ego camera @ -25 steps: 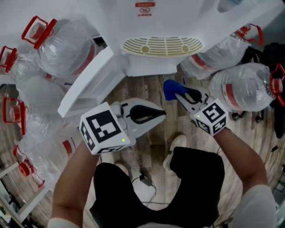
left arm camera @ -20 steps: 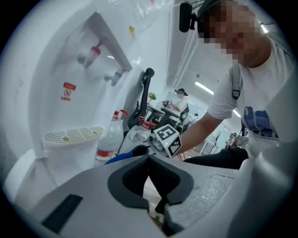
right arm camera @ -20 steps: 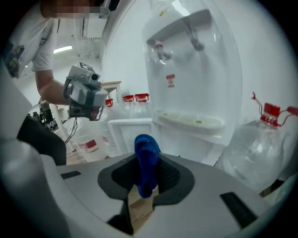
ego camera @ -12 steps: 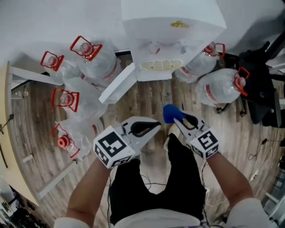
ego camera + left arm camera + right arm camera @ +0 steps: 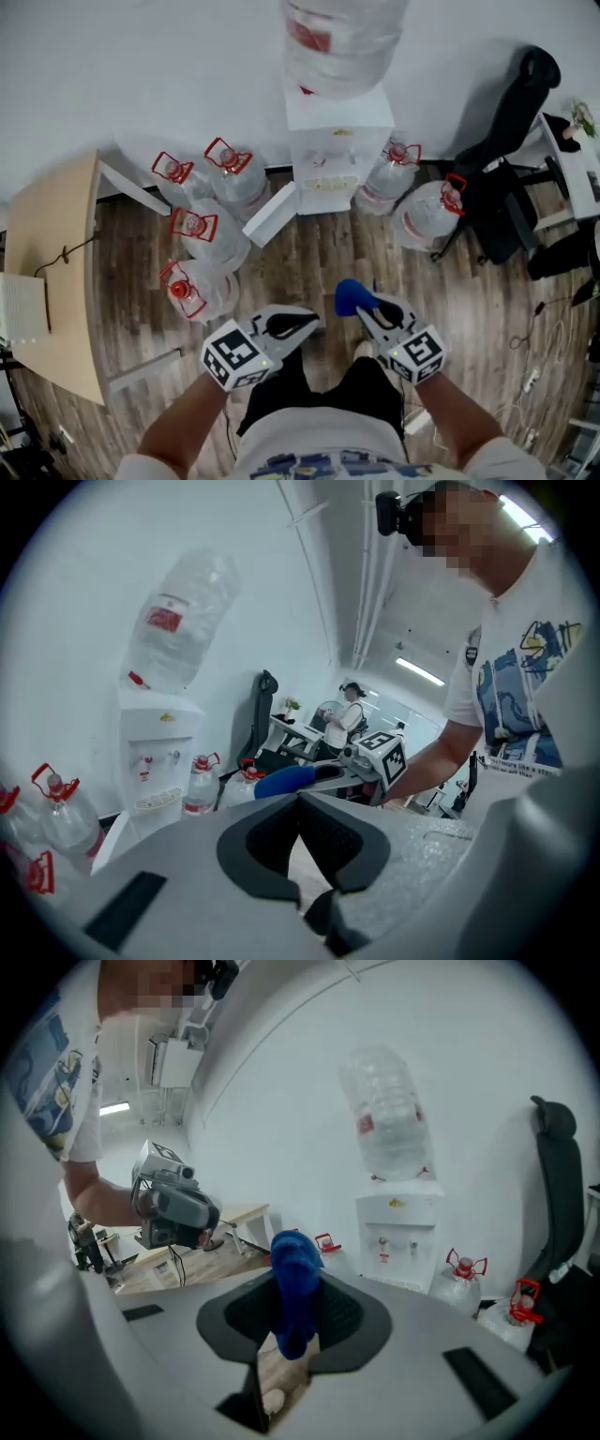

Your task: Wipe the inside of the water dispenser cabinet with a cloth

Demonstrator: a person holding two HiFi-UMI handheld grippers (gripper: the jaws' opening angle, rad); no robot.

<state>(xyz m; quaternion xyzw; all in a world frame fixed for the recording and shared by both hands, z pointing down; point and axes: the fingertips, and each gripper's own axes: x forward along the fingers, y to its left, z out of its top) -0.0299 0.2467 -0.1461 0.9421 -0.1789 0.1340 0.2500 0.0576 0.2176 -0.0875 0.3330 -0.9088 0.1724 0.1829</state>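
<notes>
— What is the left gripper (image 5: pixel 314 322) doing?

— Its jaws are pressed together at the tips with nothing between them; it is held over the wooden floor (image 5: pixel 309 258), level with the right gripper (image 5: pixel 366 307) and just to that one's left.

— And the right one?

— It is pinching a blue cloth (image 5: pixel 349 296); the cloth is bunched between the jaws, sticks out past their tips and droops a little in the right gripper view.

— Where is the water dispenser (image 5: pixel 337 155) from there?

— Well ahead of both grippers, against the white wall (image 5: pixel 141 75); the cloth is well apart from it; a big bottle (image 5: pixel 343 37) stands upside down on its top; its cabinet door (image 5: pixel 272 214) is swung open toward the left gripper's side; the inside of the cabinet cannot be made out.

— Anything around it?

— Water jugs (image 5: pixel 202 234) with red caps lie clustered ahead and left of the left gripper; more jugs sit ahead and right of the right gripper, beside the dispenser; a black chair (image 5: pixel 511 131) stands farther right; a wooden table (image 5: pixel 56 272) is far off to the left gripper's left.
</notes>
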